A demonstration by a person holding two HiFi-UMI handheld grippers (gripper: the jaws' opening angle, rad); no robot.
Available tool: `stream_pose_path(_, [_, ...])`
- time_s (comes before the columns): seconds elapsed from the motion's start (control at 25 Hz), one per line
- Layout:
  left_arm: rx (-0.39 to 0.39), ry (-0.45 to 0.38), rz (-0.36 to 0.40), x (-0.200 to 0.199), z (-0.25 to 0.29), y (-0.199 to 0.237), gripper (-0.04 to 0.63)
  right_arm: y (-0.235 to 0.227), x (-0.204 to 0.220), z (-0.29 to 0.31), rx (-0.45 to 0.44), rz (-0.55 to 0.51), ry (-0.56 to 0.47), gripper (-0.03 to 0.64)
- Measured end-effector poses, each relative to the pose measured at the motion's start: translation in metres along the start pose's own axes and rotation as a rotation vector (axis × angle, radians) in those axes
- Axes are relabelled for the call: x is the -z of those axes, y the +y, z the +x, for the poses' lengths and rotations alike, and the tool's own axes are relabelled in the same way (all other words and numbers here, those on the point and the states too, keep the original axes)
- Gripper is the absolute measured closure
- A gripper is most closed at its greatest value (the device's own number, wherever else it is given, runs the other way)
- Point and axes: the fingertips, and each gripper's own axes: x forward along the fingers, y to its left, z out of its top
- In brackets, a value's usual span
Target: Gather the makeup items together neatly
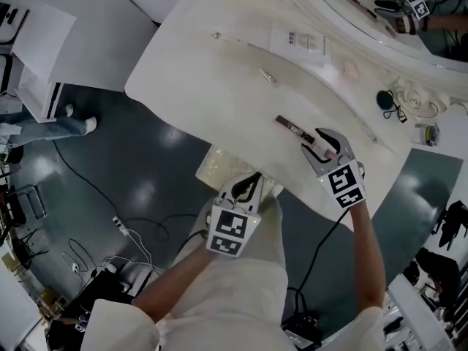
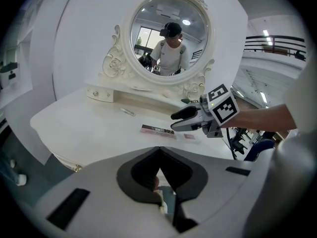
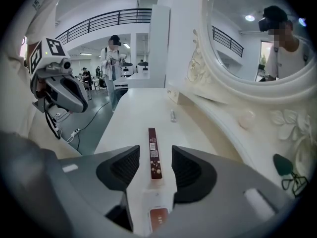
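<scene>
A long dark brown makeup stick lies on the white vanity table, just ahead of my right gripper. In the right gripper view the stick runs away from the jaws, and a small white box with a red label lies between them. The right gripper is open and its pads stand clear of the box. A short silver tube and a thin wand lie farther left on the table. My left gripper hangs off the table's front edge, shut and empty.
A flat white packet rests near the mirror base. A dark green item with an eyelash curler and a small jar sit at the right end. A cushioned stool stands below the table edge. Cables run across the dark floor.
</scene>
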Motion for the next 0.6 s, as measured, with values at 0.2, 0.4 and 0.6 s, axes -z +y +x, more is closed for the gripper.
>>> stream_pose_path(0.2, [0.011, -0.01, 0.013, -0.007, -0.005, -0.006, 0.586, -0.003, -0.008, -0.028, 0.07, 0.043, -0.048, 0.465])
stream_pose_path(0.4, [0.019, -0.022, 0.024, -0.012, -0.009, -0.01, 0.586, -0.004, -0.018, -0.05, 0.15, 0.1, -0.101, 0.558])
stream_pose_path(0.6, [0.012, -0.034, 0.023, -0.016, -0.013, -0.013, 0.586, 0.0, -0.025, -0.06, 0.207, 0.162, -0.145, 0.604])
